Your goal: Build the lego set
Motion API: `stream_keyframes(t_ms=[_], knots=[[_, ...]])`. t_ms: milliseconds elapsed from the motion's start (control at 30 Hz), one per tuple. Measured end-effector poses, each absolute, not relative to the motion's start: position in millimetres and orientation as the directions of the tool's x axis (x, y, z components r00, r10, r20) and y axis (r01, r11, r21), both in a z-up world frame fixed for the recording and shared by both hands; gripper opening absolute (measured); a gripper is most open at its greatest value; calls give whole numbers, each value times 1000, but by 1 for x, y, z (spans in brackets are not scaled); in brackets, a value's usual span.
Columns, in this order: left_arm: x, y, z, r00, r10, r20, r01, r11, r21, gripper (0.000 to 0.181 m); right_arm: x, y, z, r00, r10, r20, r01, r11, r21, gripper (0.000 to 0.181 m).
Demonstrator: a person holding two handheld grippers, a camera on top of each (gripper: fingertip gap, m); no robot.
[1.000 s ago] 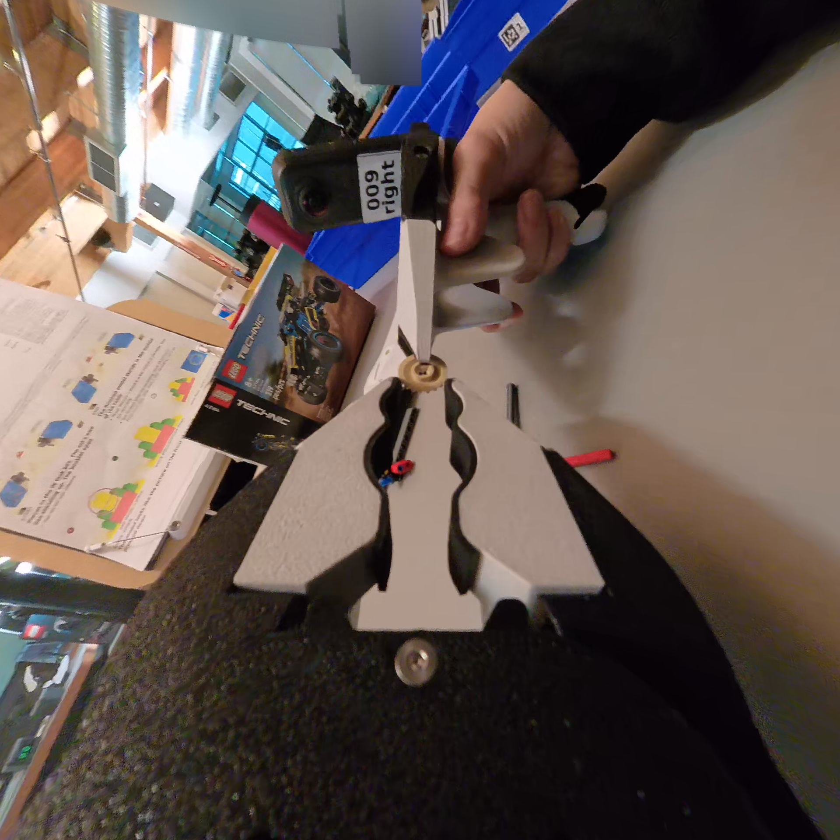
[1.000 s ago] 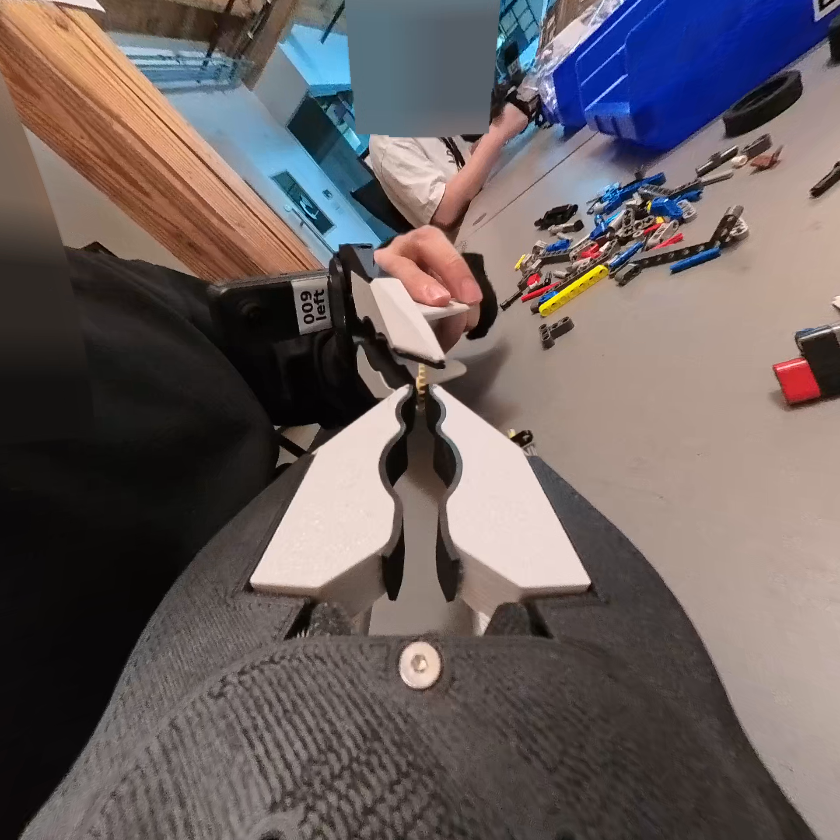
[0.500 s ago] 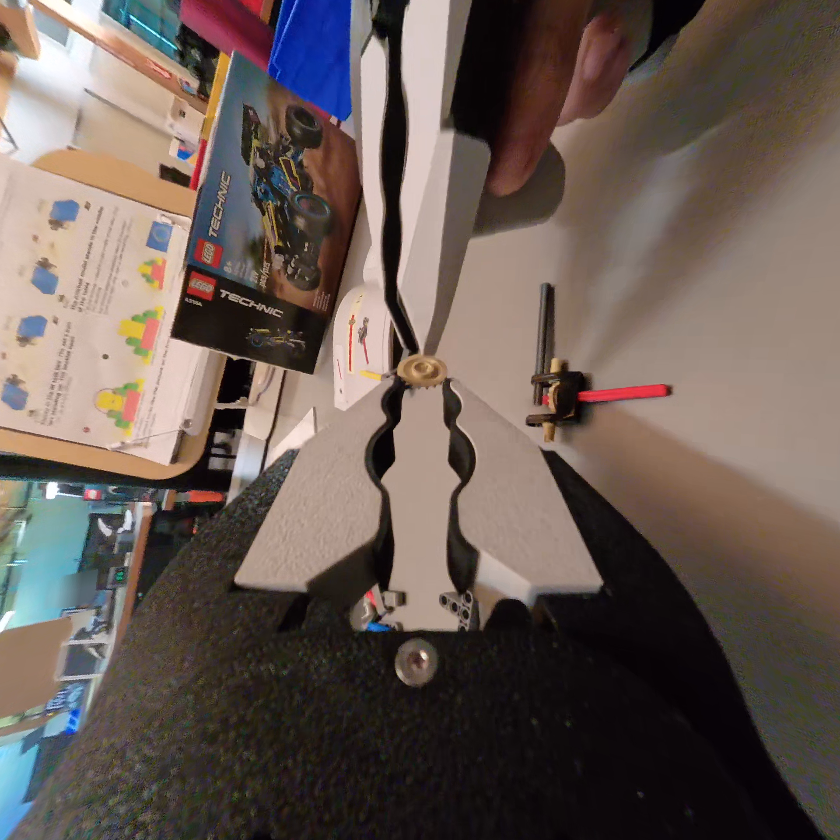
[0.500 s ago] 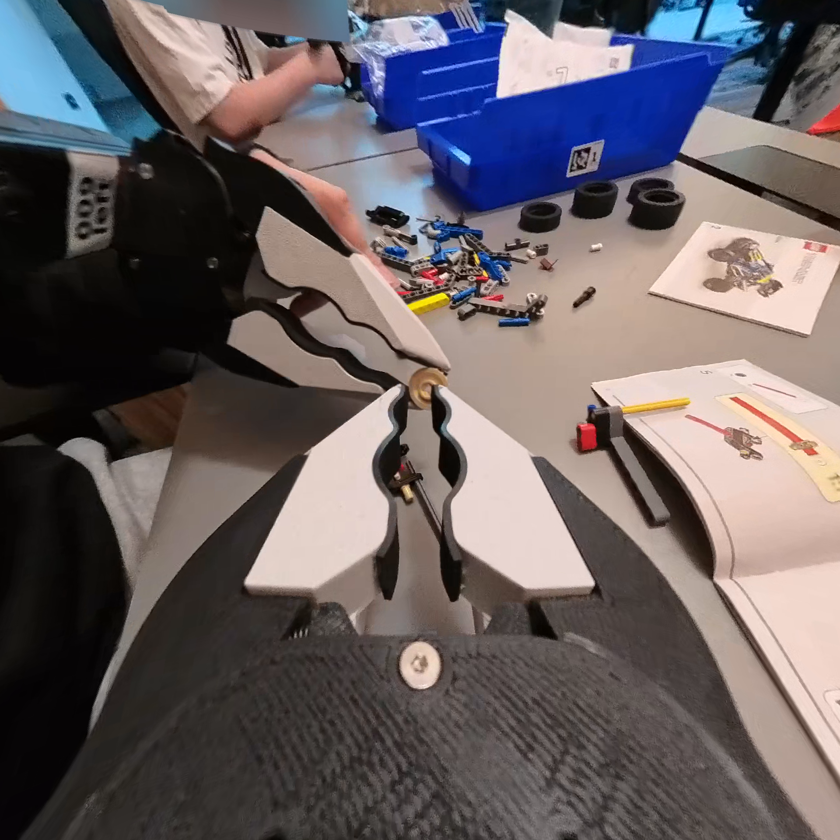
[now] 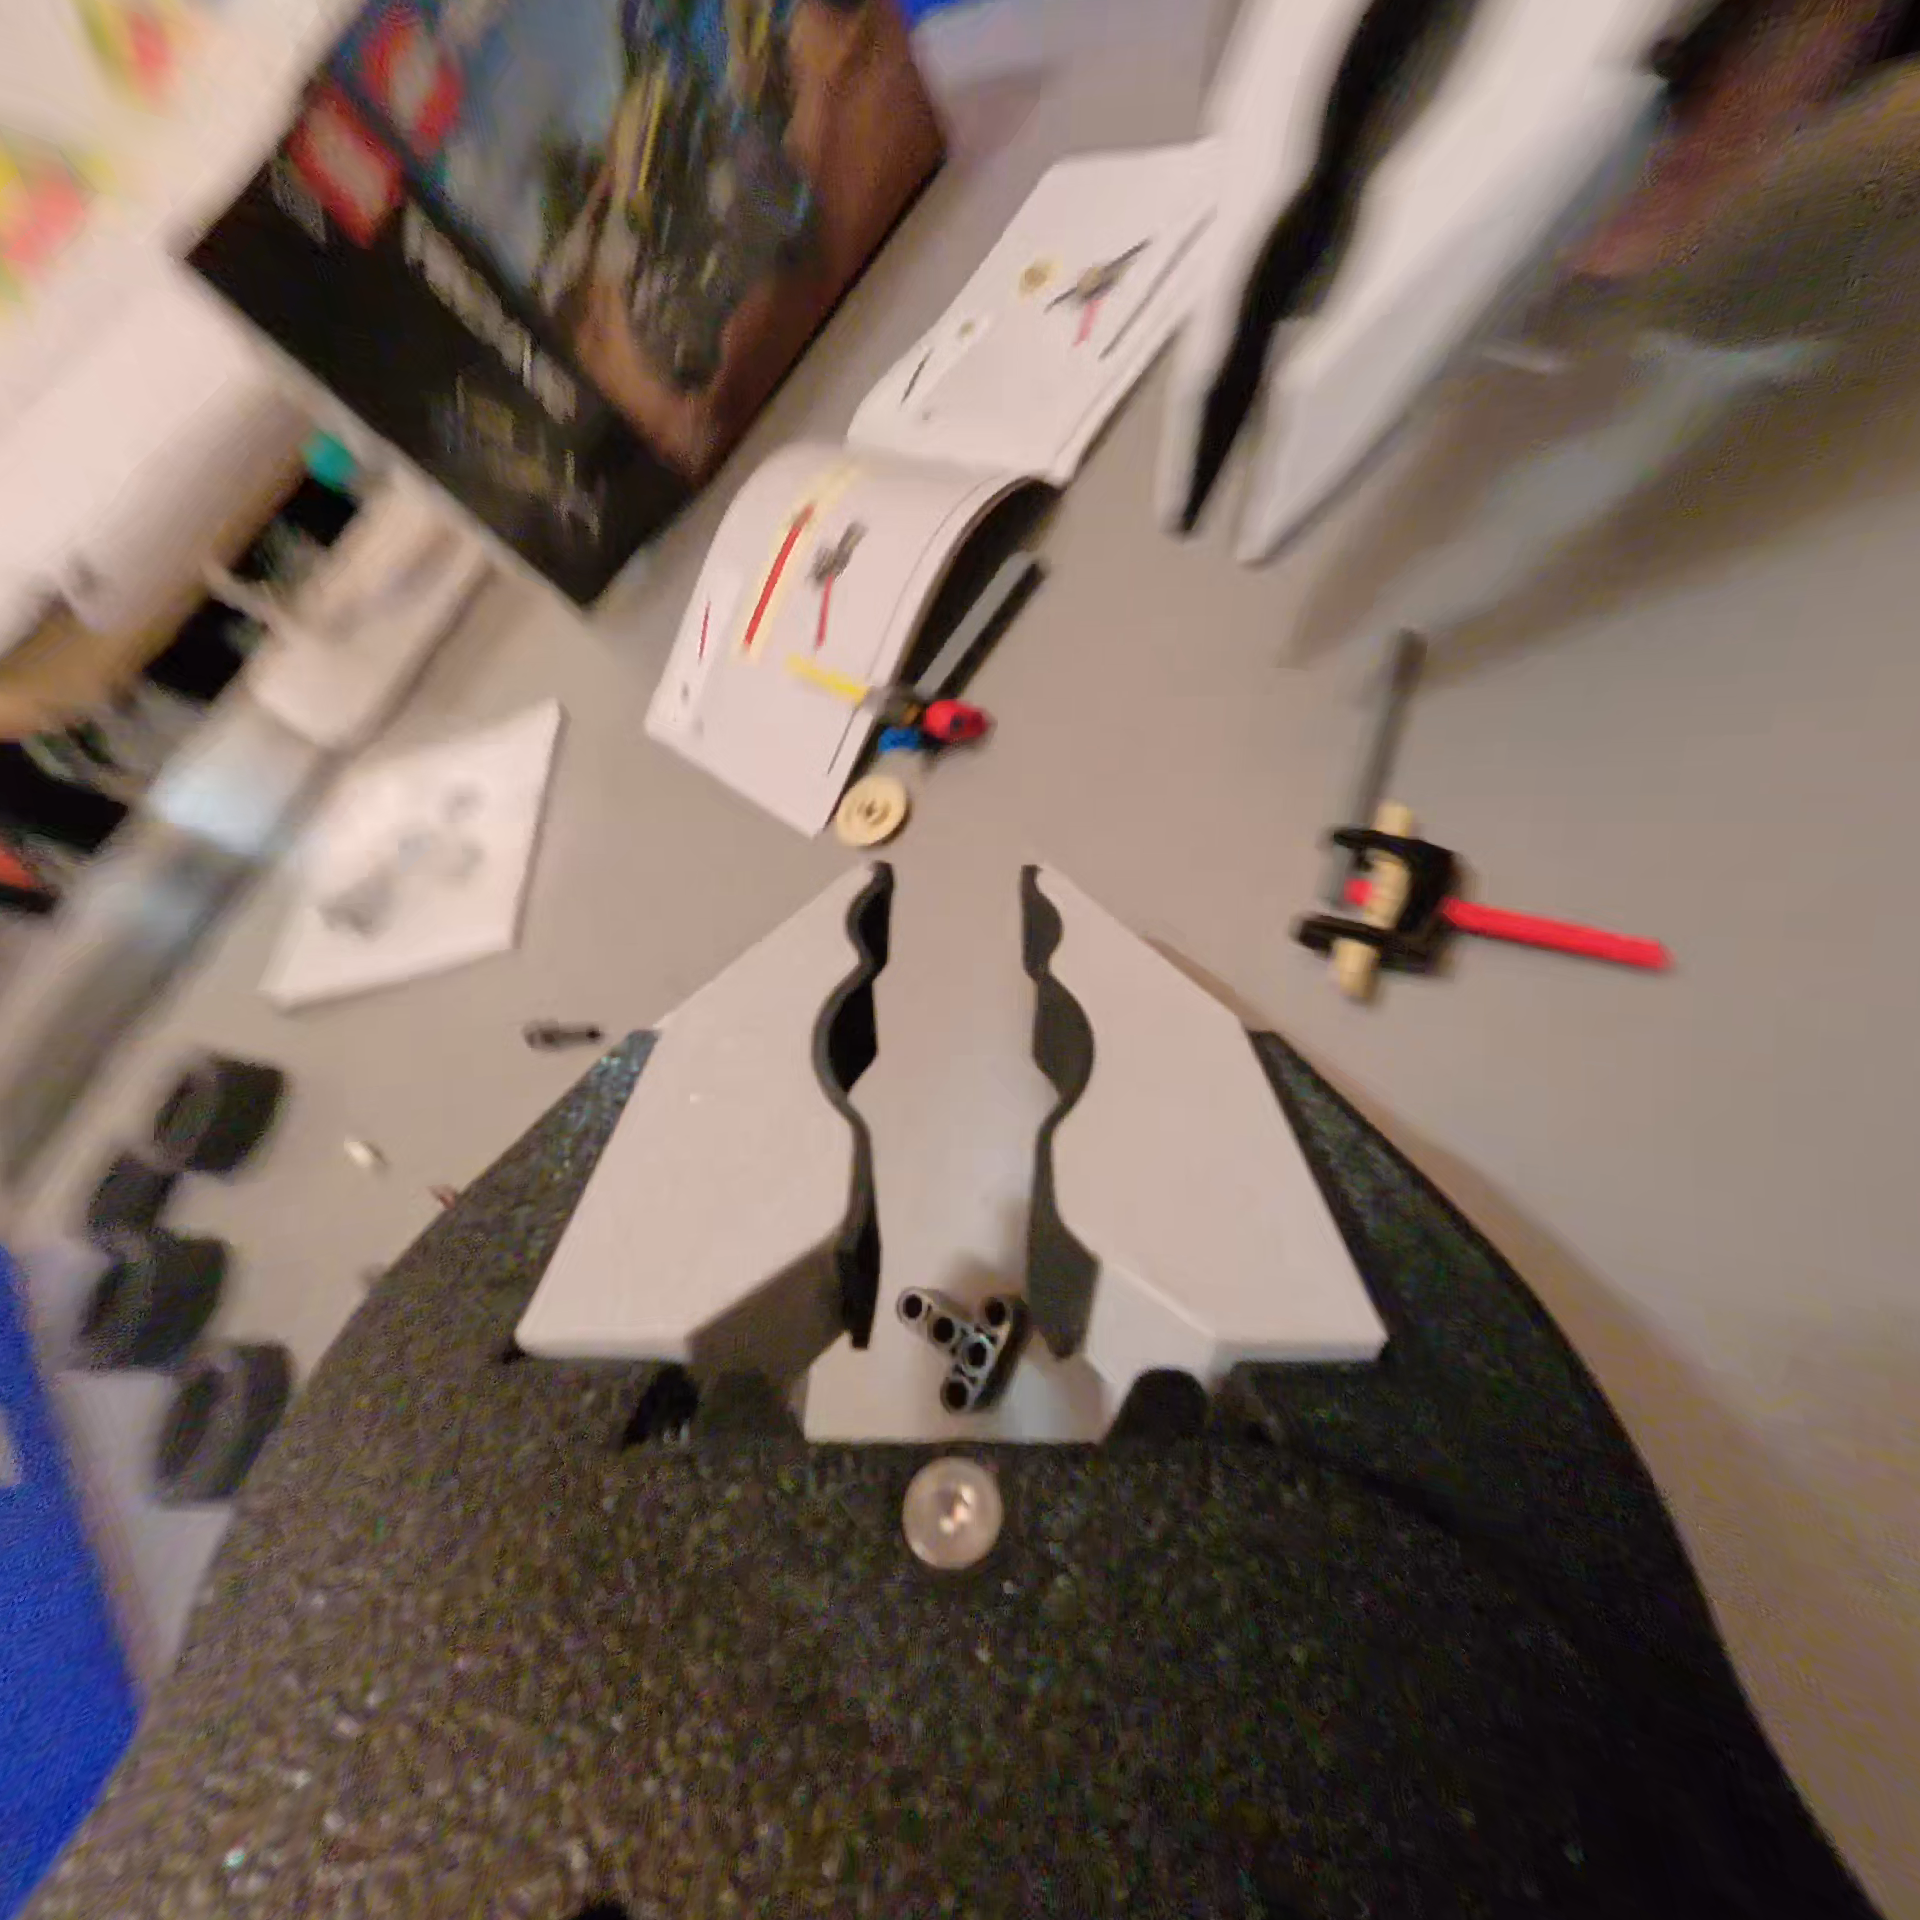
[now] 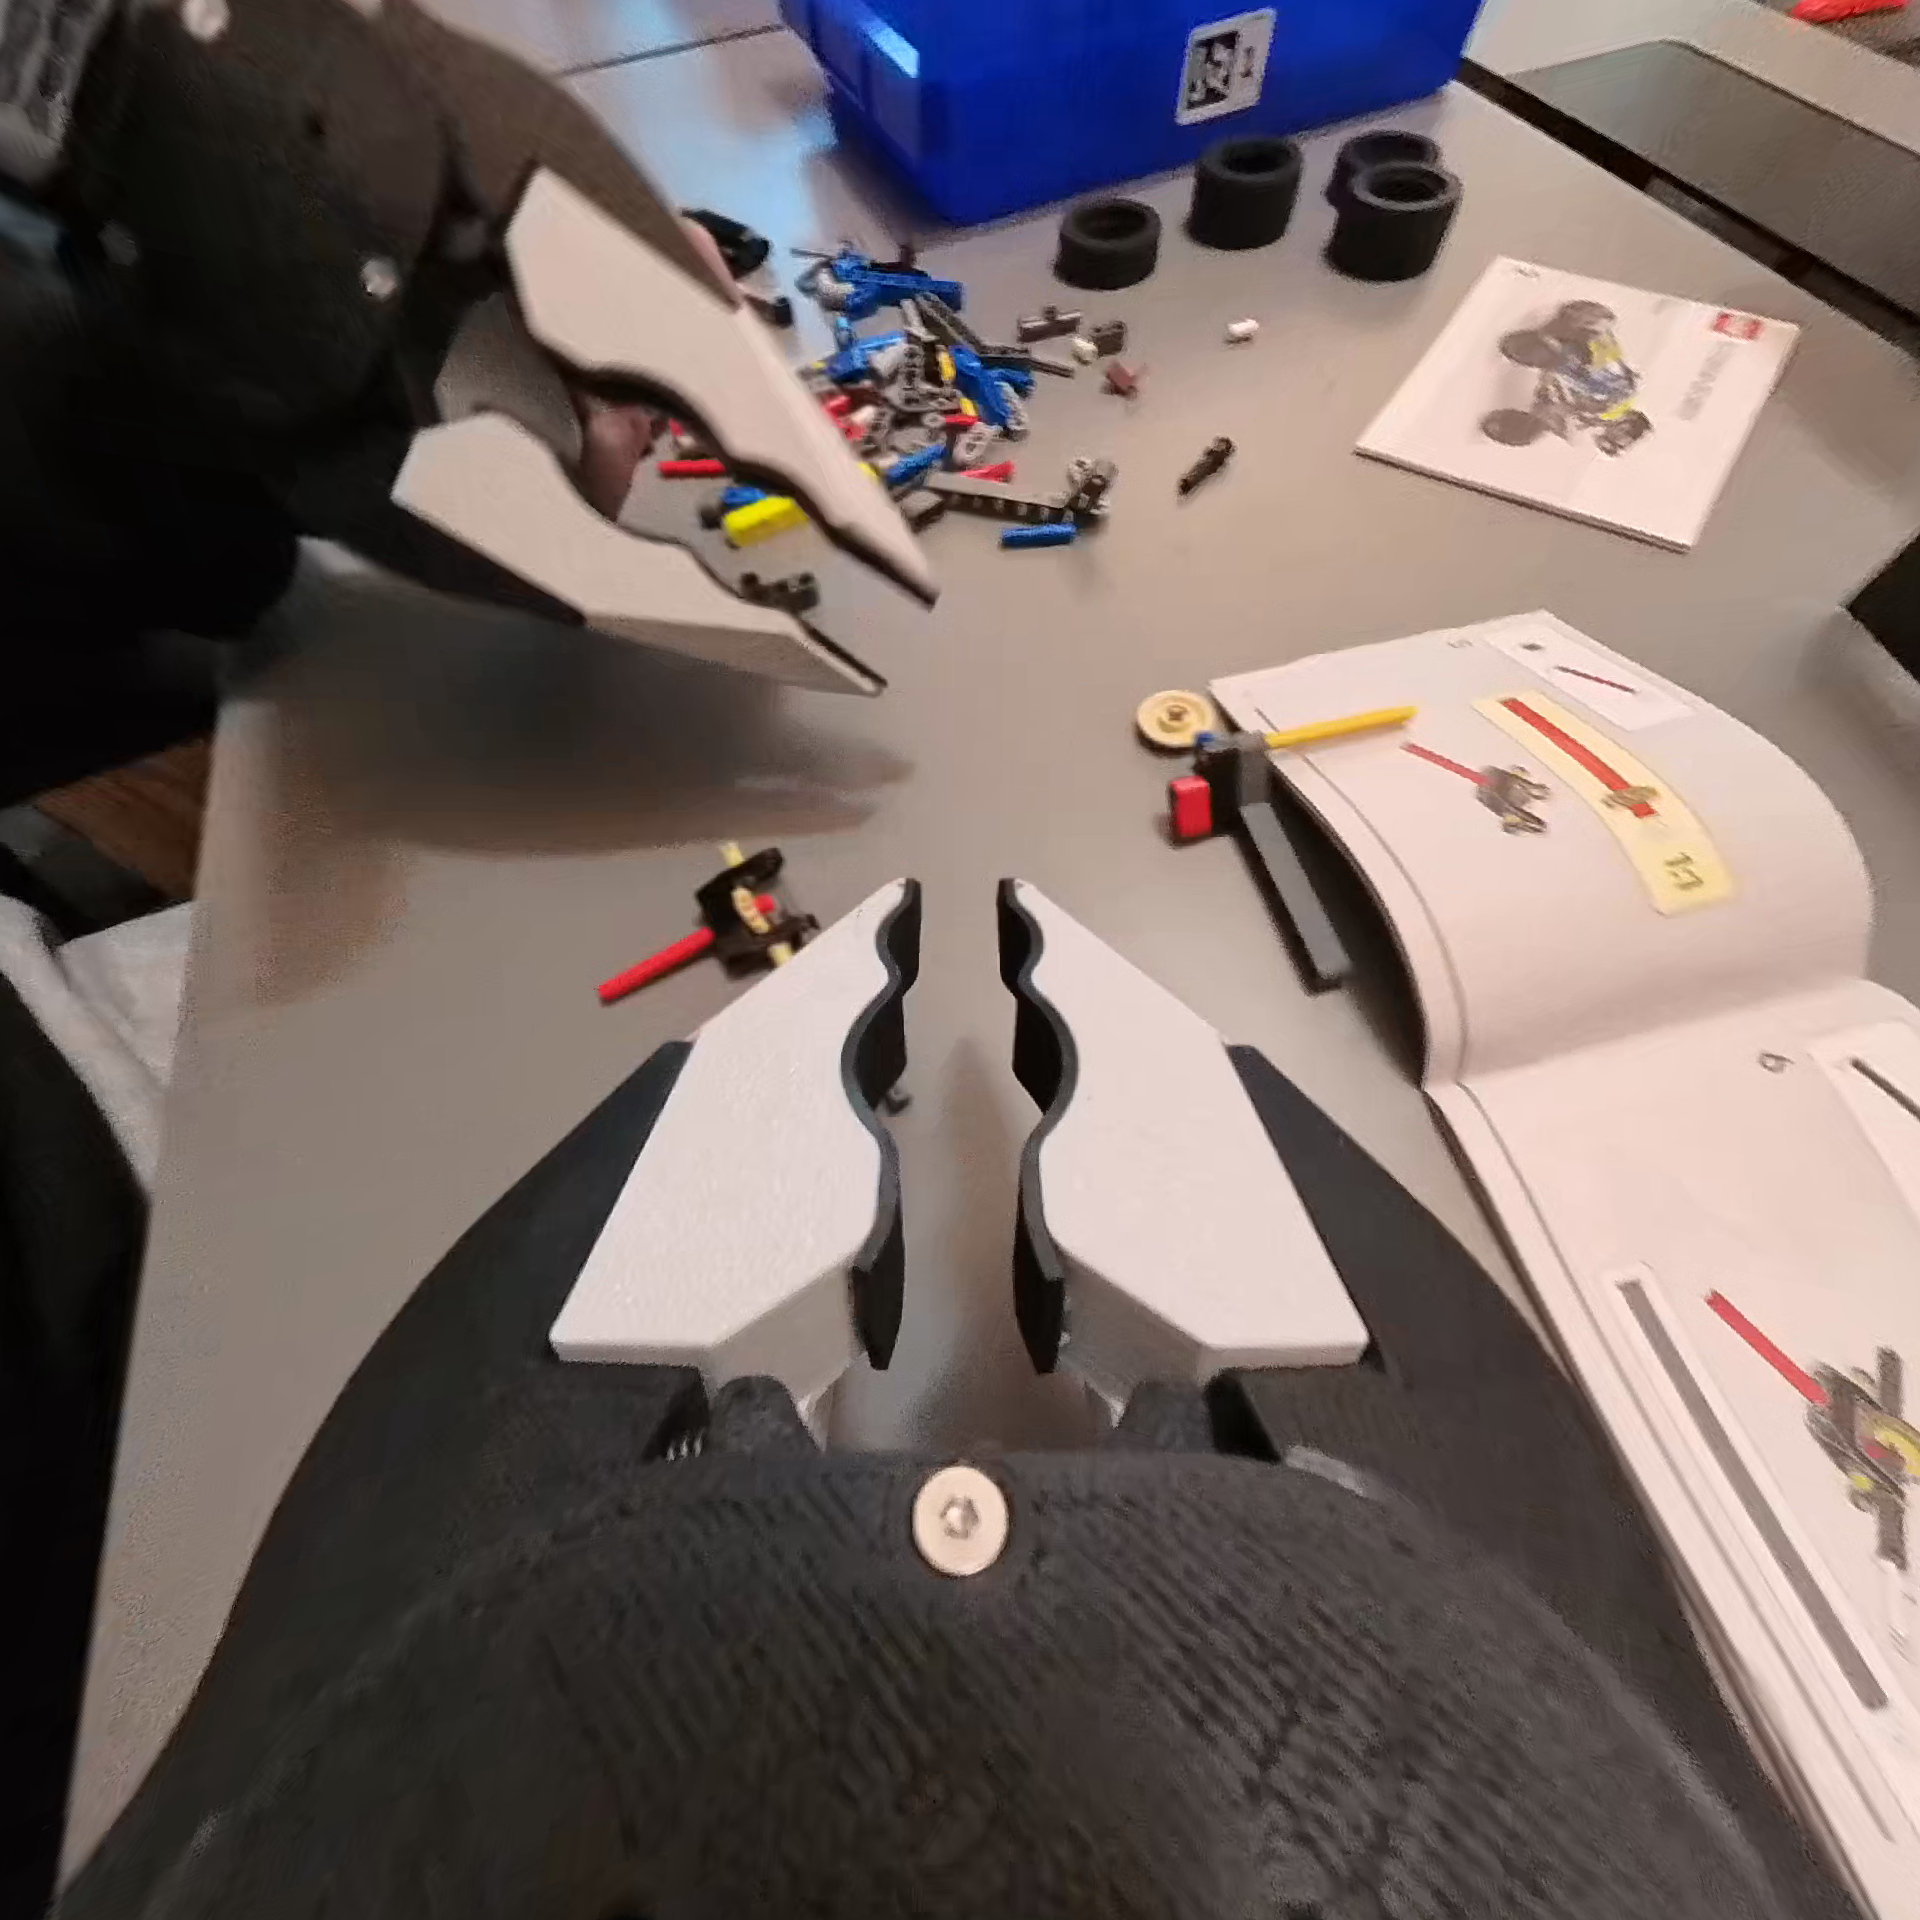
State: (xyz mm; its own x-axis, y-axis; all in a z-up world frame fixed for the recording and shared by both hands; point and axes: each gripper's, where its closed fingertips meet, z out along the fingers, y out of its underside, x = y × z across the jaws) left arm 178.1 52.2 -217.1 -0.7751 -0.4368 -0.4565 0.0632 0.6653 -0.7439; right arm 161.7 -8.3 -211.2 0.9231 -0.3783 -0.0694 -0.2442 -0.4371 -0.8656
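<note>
A tan gear (image 5: 873, 805) lies flat on the grey table beside the open instruction booklet (image 5: 831, 582); it also shows in the right wrist view (image 6: 1174, 717). My left gripper (image 5: 956, 878) is open and empty, its tips just short of the gear. My right gripper (image 6: 956, 894) is open and empty over the table. A small black assembly with a red axle and tan pin (image 6: 743, 914) lies just left of the right gripper's tips, and shows in the left wrist view (image 5: 1382, 914). The left gripper (image 6: 899, 639) hangs at upper left.
A red, black and yellow-axle assembly (image 6: 1226, 790) rests at the booklet's (image 6: 1558, 883) edge. A pile of loose parts (image 6: 914, 395), three black tyres (image 6: 1247, 197), a blue bin (image 6: 1039, 83) and a leaflet (image 6: 1579, 405) lie farther off. A grey T-shaped piece (image 5: 961, 1340) lies under the left gripper. The grippers' ends are close to 7 centimetres from one another. My left gripper's tips are some 7 centimetres from the tan gear (image 5: 873, 805).
Both grippers were pinching the tan gear tip to tip. Now both have opened and drawn apart, and the gear lies on the table by the booklet.
</note>
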Motion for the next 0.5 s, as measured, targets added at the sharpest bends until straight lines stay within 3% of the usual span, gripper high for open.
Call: stream_keyframes(t_ms=[133, 233, 333, 400, 500], knots=[[221, 57, -234, -784, -605, -138, -290, 555, -780, 39, 169, -10, -210, 913, -401, -75, -250, -405, -880, 8], [236, 43, -235, -788, -612, -75, -330, 521, -788, 34, 166, -10, -210, 920, -387, -64, -237, -418, -877, 8], [243, 36, -253, -794, -602, -82, -366, 581, -727, 34, 163, -12, -213, 924, -380, -51, -227, -436, -871, 8], [246, 34, -258, -781, -620, -81, -384, 579, -719, 18, 163, -14, -212, 923, -382, -57, -232, -431, -872, 7], [243, 36, -258, -771, -632, -80, -390, 568, -725, 18, 168, -16, -205, 915, -401, -38, -214, -405, -889, 5]])
